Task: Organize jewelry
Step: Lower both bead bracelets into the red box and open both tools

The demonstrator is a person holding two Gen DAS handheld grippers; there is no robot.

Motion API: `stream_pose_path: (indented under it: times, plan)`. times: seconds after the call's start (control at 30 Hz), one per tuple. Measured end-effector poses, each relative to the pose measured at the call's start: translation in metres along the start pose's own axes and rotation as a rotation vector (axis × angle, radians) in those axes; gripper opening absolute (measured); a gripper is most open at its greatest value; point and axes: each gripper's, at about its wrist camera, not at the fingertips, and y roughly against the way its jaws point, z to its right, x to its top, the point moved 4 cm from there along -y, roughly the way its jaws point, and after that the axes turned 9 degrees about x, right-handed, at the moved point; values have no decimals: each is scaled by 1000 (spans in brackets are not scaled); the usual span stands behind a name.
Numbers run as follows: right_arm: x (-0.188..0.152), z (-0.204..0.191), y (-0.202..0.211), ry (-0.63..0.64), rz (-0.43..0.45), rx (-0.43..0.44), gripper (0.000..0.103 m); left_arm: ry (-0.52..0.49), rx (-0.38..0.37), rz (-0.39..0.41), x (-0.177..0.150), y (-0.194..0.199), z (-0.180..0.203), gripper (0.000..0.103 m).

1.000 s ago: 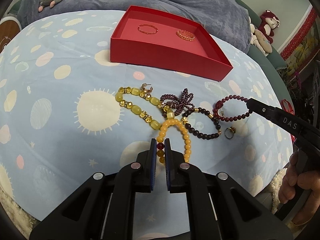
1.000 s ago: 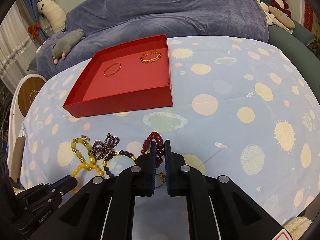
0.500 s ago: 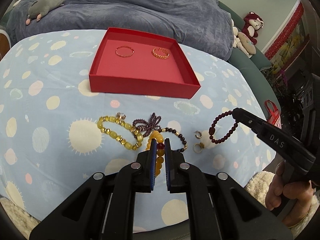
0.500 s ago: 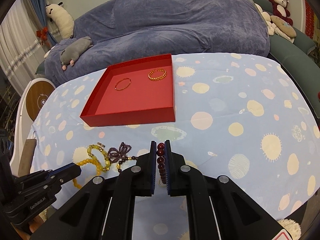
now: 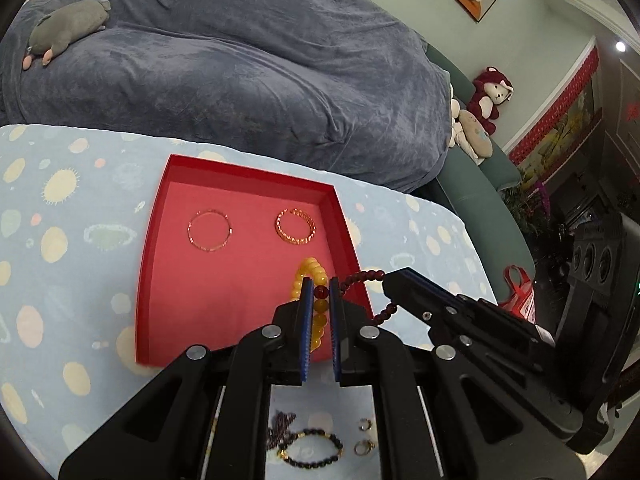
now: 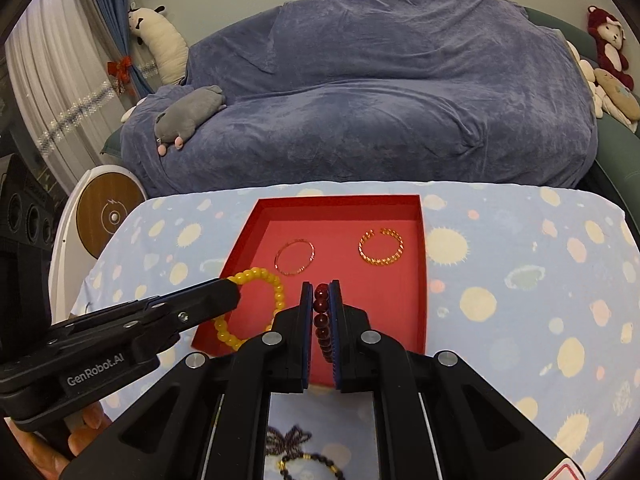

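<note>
A red tray (image 5: 154,240) (image 6: 425,280) lies on the spotted blue cloth and holds a thin gold bangle (image 5: 209,230) (image 6: 295,257) and a twisted gold bangle (image 5: 295,226) (image 6: 381,247). My left gripper (image 5: 320,290) is shut on a yellow bead bracelet (image 5: 312,276) (image 6: 256,276) and holds it above the tray's near part. My right gripper (image 6: 320,294) is shut on a dark red bead bracelet (image 6: 321,320) (image 5: 362,278), held above the tray's near right side.
Under the grippers, near the cloth's front edge, lie a dark bead bracelet (image 5: 316,450) (image 6: 312,466), a purple bead piece (image 6: 288,438) and small gold rings (image 5: 364,436). A blue-covered sofa (image 6: 360,100) with plush toys stands behind the table.
Both grippers have lifted their bracelets off the cloth and carried them forward over the red tray. The other jewelry stays at the front of the cloth.
</note>
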Motion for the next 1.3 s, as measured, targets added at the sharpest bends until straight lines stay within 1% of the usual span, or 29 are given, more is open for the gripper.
stream_pose_path:
  times: [0.03,0.07,0.13,0.23,0.27,0.33,0.4,0.5,0.6,0.67,0.7,0.73,0.77,0.83,0.87,0.93,1.03,1.1,1.3]
  plan:
    - [6,2,-9,-6,-2,7,7,18,-16,-5,6,-8,-4,8]
    - [10,4,-18,-17,-8,19,8,35,-9,-11,12,-17,-9,8]
    - [16,10,-36,-50,-23,46,8,61,-21,-32,18,-36,-20,8]
    - [15,19,-64,-93,-61,90,8,100,-35,-65,21,-64,-38,8]
    - [13,23,-73,-105,-77,101,8,108,-28,-78,21,-74,-43,8]
    - [9,30,-90,-125,-106,104,8,115,-23,-110,18,-90,-52,7]
    - [3,37,-103,-127,-136,87,8,90,14,-134,14,-103,-58,7]
    - [-4,46,-118,-86,-171,14,8,16,111,-135,9,-112,-63,8]
    - [-9,56,-124,-50,-189,-49,8,-65,240,-124,6,-115,-69,8]
    - [-10,61,-123,-30,-179,-88,11,-96,305,-126,5,-117,-76,13]
    - [-10,62,-122,-19,-176,-106,13,-109,327,-121,4,-116,-77,19]
    - [-10,63,-120,-10,-172,-124,16,-117,352,-115,3,-115,-79,29]
    - [-10,64,-118,-3,-163,-138,23,-123,379,-106,4,-114,-81,35]
    - [-8,64,-110,3,-140,-149,29,-134,401,-76,4,-108,-80,47]
    - [-7,63,-106,8,-130,-150,30,-139,399,-65,3,-104,-78,49]
    - [-5,59,-97,18,-114,-152,33,-151,411,-45,4,-98,-75,57]
    - [-5,53,-79,23,-86,-145,37,-184,438,-14,2,-87,-69,59]
    - [-5,51,-67,12,-73,-136,37,-194,446,-3,0,-79,-66,59]
    - [-16,40,-29,2,-42,-130,38,-169,445,10,-16,-48,-62,59]
